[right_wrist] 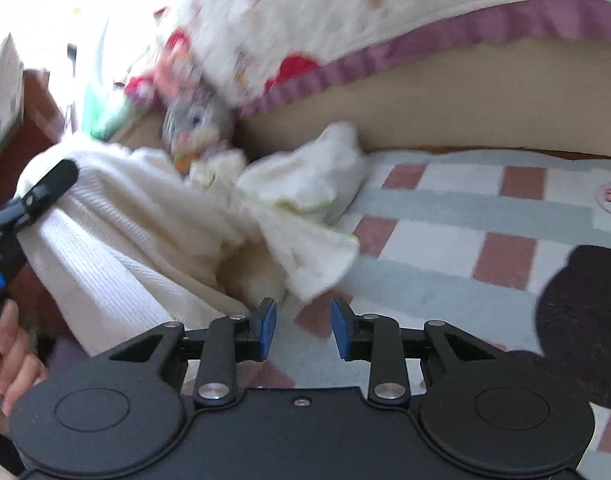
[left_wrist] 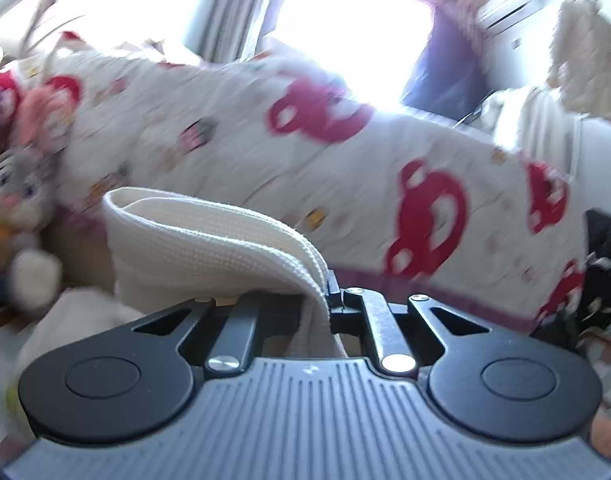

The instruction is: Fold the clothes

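Left gripper (left_wrist: 329, 292) clenched on a fold of the cream waffle-knit garment (left_wrist: 209, 240), lifting that edge clear of the checked mat (right_wrist: 465, 220), probably to carry it over for a fold; right gripper (right_wrist: 301, 328) released, blue pads (right_wrist: 265, 330) parted and grasping nothing, poised just beside the fluffy cream hem (right_wrist: 313, 256). By count: one garment, two grippers, one grey plush toy (right_wrist: 197, 124), one red-printed blanket (left_wrist: 345, 152) behind

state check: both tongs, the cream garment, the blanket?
left tongs: shut on cream waffle-knit garment, lifted.
right tongs: open, nothing between the blue pads.
cream waffle-knit garment: bunched, partly on the checked rug.
red-print blanket: draped over the sofa.
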`<move>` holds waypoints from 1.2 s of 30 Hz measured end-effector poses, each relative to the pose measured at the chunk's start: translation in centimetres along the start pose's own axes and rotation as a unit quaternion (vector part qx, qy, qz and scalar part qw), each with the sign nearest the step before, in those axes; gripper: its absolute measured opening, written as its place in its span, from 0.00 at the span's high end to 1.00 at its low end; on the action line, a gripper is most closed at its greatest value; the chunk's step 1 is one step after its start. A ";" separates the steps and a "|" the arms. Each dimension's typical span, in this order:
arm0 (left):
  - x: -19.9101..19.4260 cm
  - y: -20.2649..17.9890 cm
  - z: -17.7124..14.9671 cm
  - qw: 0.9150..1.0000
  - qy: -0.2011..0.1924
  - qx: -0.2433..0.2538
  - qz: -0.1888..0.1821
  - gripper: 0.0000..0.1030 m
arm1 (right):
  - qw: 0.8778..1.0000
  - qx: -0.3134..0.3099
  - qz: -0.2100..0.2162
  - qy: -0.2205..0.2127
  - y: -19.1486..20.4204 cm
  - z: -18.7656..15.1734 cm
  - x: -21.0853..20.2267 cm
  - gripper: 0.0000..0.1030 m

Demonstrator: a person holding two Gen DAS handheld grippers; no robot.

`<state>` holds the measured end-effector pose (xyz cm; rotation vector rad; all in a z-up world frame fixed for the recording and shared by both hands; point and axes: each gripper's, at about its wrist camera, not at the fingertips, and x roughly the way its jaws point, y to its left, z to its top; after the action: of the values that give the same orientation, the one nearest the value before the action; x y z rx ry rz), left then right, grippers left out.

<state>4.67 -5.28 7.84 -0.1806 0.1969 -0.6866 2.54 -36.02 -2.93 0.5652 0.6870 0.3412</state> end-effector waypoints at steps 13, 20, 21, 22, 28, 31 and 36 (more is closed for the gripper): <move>17.7 -9.5 -1.3 0.948 0.240 -0.136 -0.157 0.83 | 0.981 0.040 -0.141 -0.127 -6.9 1.9 -10.6 0.65; 16.0 -7.6 -9.2 0.935 0.317 -0.076 -0.136 0.78 | 0.974 0.070 -0.196 -0.088 -10.6 -0.8 -10.1 0.64; 15.2 -6.1 -9.6 0.937 0.317 -0.083 -0.123 0.78 | 0.975 0.073 -0.192 -0.084 -11.0 -1.1 -9.9 0.64; 14.9 -4.4 -9.9 0.937 0.319 -0.092 -0.106 0.78 | 0.976 0.075 -0.189 -0.077 -11.2 -1.3 -9.5 0.64; 11.6 1.9 -12.6 0.926 0.346 0.019 0.150 0.78 | 0.983 0.050 -0.174 -0.021 -10.5 -2.1 -6.1 0.59; 10.0 5.0 -14.4 0.916 0.368 -0.053 0.152 0.78 | 0.988 0.020 -0.154 0.011 -8.5 -1.6 -3.0 0.58; 8.4 4.8 -15.6 0.920 0.366 -0.093 0.100 0.78 | 0.994 -0.003 -0.097 0.047 -5.7 -1.2 1.9 0.57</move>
<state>10.23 -8.59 -9.31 -0.0747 0.9914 -0.5027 3.79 -39.26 -7.99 0.4754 0.8245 0.1896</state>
